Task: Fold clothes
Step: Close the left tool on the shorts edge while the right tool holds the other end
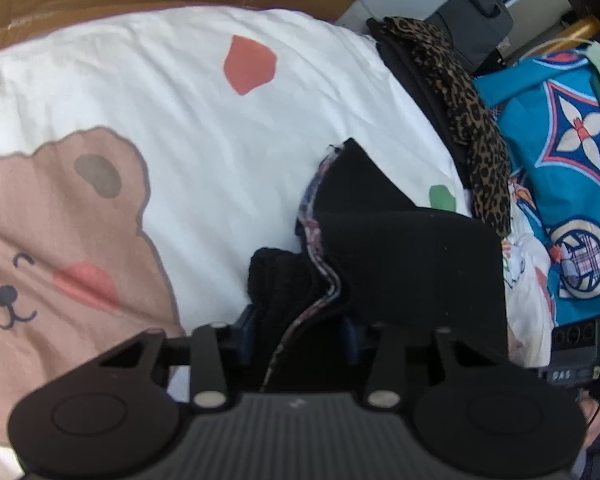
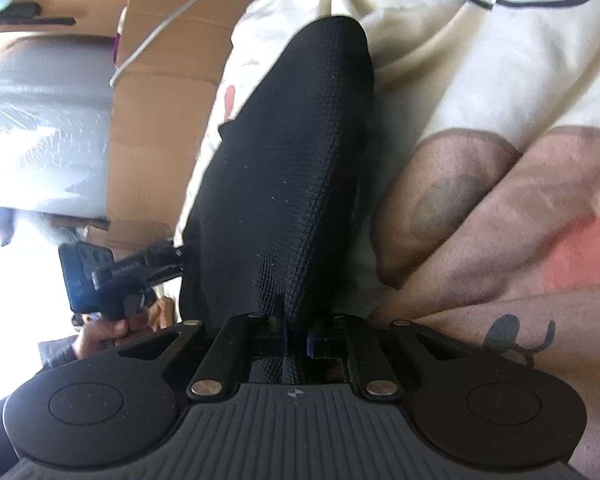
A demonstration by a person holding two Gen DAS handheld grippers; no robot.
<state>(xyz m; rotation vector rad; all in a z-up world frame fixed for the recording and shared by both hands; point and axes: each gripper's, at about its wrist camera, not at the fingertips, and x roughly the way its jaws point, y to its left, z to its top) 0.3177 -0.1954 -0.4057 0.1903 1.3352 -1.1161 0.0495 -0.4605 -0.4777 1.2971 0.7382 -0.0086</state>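
The black garment (image 2: pixel 284 168) stretches lengthwise away from the right gripper (image 2: pixel 296 340), whose fingers pinch it shut; the left gripper (image 1: pixel 300 328), half-open, holds its bunched other end on the bed (image 1: pixel 204 128).

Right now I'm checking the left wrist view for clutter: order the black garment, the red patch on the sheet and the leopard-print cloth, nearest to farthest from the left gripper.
1. black garment, between the left gripper's fingers.
2. leopard-print cloth, farther off, right.
3. red patch, upper centre on the sheet; too close to call against the leopard-print cloth.
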